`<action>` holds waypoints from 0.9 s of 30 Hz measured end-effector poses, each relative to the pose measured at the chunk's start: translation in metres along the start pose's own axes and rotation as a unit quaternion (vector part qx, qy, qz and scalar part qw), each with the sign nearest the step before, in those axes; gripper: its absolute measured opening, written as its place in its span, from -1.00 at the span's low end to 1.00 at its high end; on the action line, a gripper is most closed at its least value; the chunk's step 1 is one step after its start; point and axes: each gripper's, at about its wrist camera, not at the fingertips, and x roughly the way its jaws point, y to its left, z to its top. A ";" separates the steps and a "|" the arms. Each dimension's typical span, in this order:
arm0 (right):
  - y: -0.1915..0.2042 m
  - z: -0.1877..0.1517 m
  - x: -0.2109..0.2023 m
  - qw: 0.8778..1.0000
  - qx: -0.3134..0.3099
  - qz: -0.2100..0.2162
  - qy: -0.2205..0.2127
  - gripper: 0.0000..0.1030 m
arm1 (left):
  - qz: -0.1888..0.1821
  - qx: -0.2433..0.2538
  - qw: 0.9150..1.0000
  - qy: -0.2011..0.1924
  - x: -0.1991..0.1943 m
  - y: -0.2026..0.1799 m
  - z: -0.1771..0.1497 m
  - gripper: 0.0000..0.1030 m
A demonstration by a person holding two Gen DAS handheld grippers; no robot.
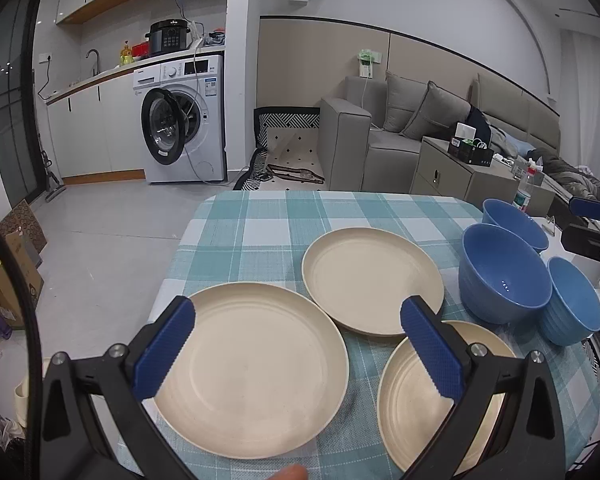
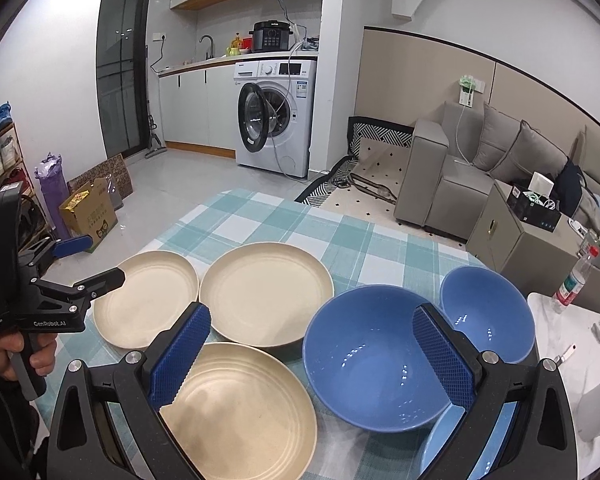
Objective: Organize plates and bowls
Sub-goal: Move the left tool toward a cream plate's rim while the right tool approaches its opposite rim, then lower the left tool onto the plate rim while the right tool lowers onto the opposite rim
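A: Pose of your hands?

B: I hold my left gripper low over the table's near edge, level, fingers pointing away from me, jaws spread wide with nothing between them. My right gripper sits the same way: level, spread wide, empty. From the right wrist view my left hand wraps the left tool's grip, off to that side.

A: What lies under and ahead of each tool?

B: Under the left one, a large cream plate fills the gap between the pads. A second cream plate lies just ahead; a third cream plate sits beneath its right finger. Under the right tool, a big blue bowl sits between the pads, a second blue bowl just beyond the right finger, a third blue bowl below that finger, mostly hidden. All rest on a teal checked tablecloth.

A: Anything in the way?

B: The bowls stand close together, rims touching or nearly; I cannot tell which. The plates crowd each other too.

A: Orientation?

B: Everything is round, so no long axis. Plates lie flat, bowls upright, all opening upward.

A: Surroundings?

B: A washing machine well ahead, a grey sofa ahead to the right.
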 end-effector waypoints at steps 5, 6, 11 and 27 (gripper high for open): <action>-0.002 0.000 0.017 1.000 0.000 0.002 0.018 1.00 | -0.007 -0.006 1.000 0.017 0.014 0.002 0.004 1.00; -0.003 0.001 0.020 1.000 0.000 0.002 0.021 1.00 | -0.007 -0.006 1.000 0.019 0.017 0.003 0.005 1.00; -0.004 0.005 0.037 0.999 -0.002 0.004 0.034 1.00 | -0.016 0.000 0.999 0.035 0.032 0.002 0.010 1.00; -0.014 0.021 0.085 0.998 -0.001 0.007 0.069 1.00 | -0.044 0.006 0.997 0.066 0.062 0.003 0.025 1.00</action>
